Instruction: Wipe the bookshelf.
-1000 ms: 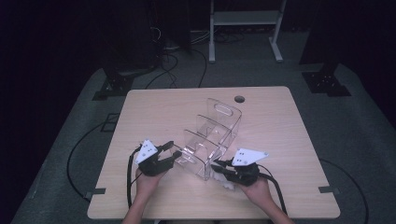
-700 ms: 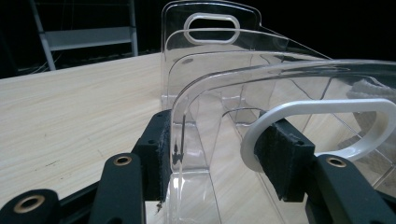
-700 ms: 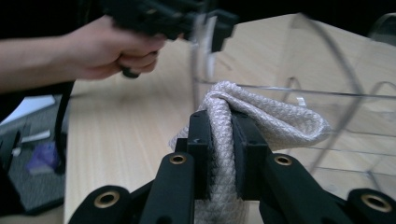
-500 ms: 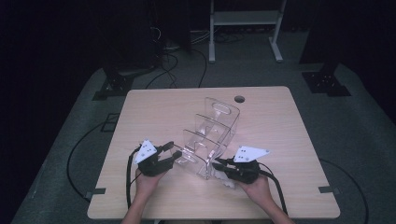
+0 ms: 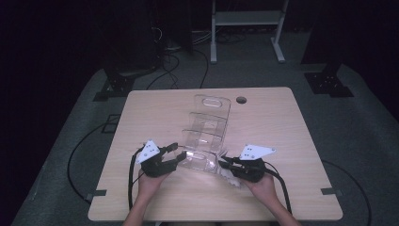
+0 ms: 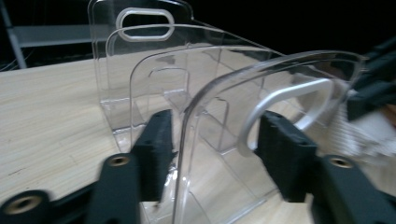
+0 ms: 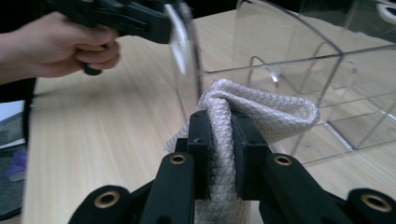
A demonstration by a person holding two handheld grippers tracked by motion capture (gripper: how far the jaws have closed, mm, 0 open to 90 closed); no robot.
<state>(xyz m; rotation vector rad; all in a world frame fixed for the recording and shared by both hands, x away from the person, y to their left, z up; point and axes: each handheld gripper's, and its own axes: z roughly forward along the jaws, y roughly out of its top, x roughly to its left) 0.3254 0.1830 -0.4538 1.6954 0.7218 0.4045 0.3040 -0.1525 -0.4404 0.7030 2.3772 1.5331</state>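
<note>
Best to steady the clear acrylic stepped organiser [image 5: 207, 136] between the left gripper's [image 6: 215, 154] wide-apart jaws, feeding the folded white woven cloth [image 7: 261, 116], pinched tight in the right gripper [image 7: 223, 154], into the nearest compartment.

Barely anything's different, the clear organizer [image 5: 207, 132] just sits a touch straighter toward the top of the frame now.

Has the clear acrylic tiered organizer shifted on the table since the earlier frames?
No. The clear acrylic tiered organizer keeps its place beside the round table hole.
</note>
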